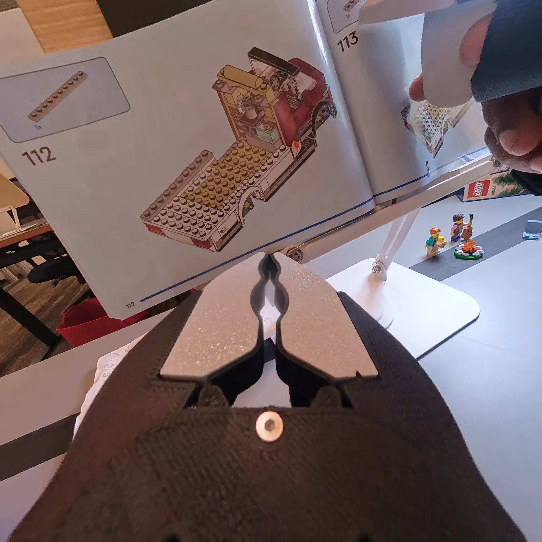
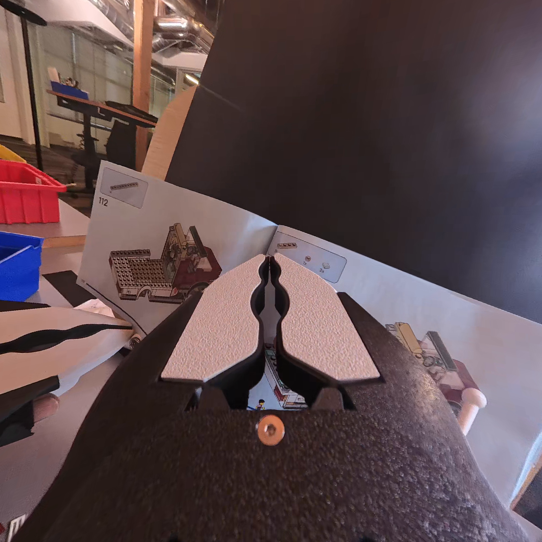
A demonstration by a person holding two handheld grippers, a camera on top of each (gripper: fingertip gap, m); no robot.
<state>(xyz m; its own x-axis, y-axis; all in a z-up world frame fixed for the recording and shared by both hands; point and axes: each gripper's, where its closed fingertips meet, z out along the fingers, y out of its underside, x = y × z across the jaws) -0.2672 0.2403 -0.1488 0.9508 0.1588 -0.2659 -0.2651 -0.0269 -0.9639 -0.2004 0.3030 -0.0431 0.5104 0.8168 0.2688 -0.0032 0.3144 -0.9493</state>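
Where the left wrist view begins, at its left edge, an office floor and a red bin (image 1: 85, 322) show beyond the worktop (image 1: 484, 396).

- Instruction booklet (image 1: 181, 164): open, propped tilted on a white stand (image 1: 410, 305) whose flat base rests on the worktop; its left page shows a brick-built truck drawing.
- Left gripper (image 1: 269, 258): jaws closed, tips meeting, nothing between them; the tips lie just below the booklet's lower edge, and contact cannot be told.
- Two toy minifigures (image 1: 448, 234) with a small campfire piece (image 1: 468, 249): on a dark strip of the worktop, right of the stand.
- Hand (image 1: 510, 129): at the upper right, holding the other gripper in front of the booklet's right page.

Right wrist view, same order:

- Red bin (image 2: 26, 199) and blue bin (image 2: 17, 264): at the left.
- Other gripper, white and black: low at the left.
- Right gripper (image 2: 269, 259): jaws closed, tips together on nothing, hovering before the booklet's centre fold (image 2: 275, 231).
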